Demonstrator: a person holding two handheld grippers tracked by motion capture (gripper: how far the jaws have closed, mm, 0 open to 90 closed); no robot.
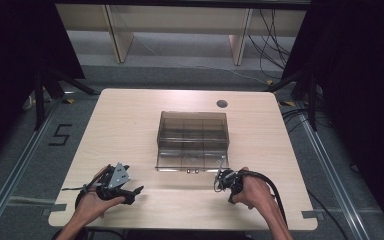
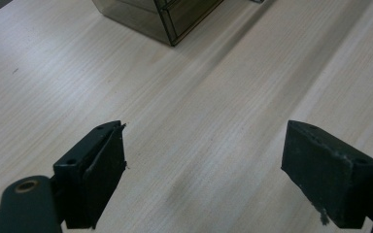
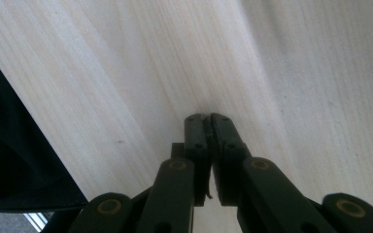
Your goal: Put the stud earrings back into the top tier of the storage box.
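A smoky see-through plastic box point(image 1: 193, 135) with several compartments stands in the middle of the light wooden table point(image 1: 130, 115). One corner of the box point(image 2: 160, 14) appears at the top of the left gripper view. My left gripper point(image 1: 134, 194) rests near the front left of the table, jaws wide apart with bare wood between them point(image 2: 206, 128). My right gripper point(image 1: 220, 181) sits just off the box's front right corner. Its jaws point(image 3: 207, 116) are pressed together over bare wood, with nothing between them.
A round cable hole point(image 1: 222, 104) lies at the table's back right. Two small light bits point(image 1: 192, 170) sit at the box's front edge. Dark stand legs point(image 1: 45, 90) flank the table, cables point(image 1: 275, 45) trail on the floor behind, and wooden shelving point(image 1: 180, 20) stands at the back.
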